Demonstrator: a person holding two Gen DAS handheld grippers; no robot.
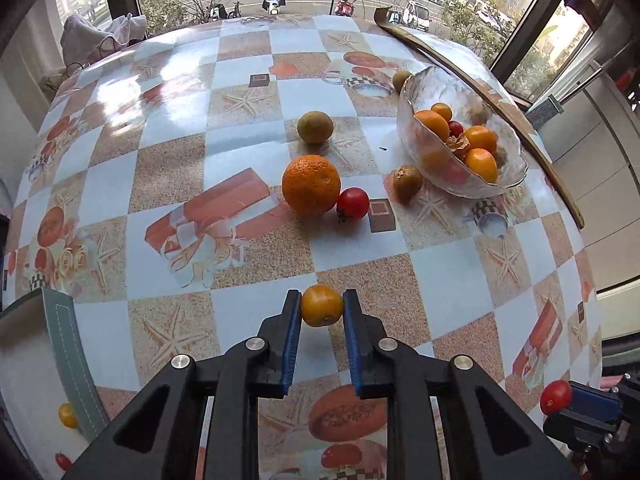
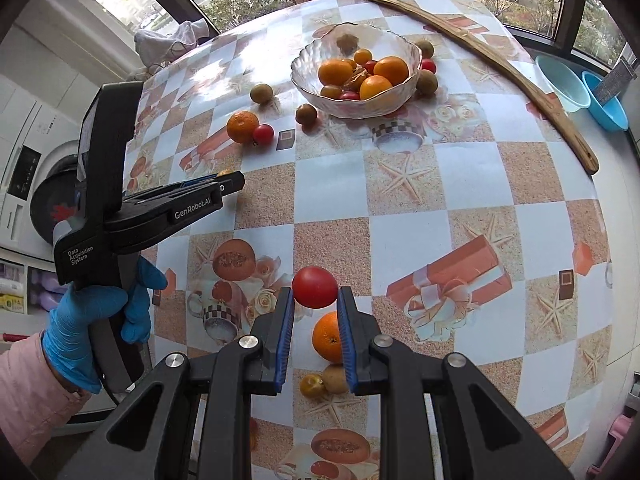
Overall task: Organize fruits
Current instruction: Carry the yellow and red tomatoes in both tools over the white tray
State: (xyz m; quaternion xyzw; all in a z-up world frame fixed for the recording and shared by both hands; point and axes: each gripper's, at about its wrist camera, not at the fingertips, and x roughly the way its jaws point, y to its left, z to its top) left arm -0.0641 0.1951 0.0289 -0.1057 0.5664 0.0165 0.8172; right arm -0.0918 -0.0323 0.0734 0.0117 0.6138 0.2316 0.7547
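Note:
My left gripper is shut on a small yellow-orange fruit, held above the table. My right gripper is shut on a red tomato; it also shows in the left wrist view. A glass bowl with oranges and small fruits stands at the far right, also in the right wrist view. Loose on the table: a big orange, a red tomato, a green-brown fruit and another beside the bowl.
Under my right gripper lie an orange, a brown fruit and a small yellow fruit. A long wooden stick lies behind the bowl. Two blue basins sit off the table's right edge. A washing machine stands left.

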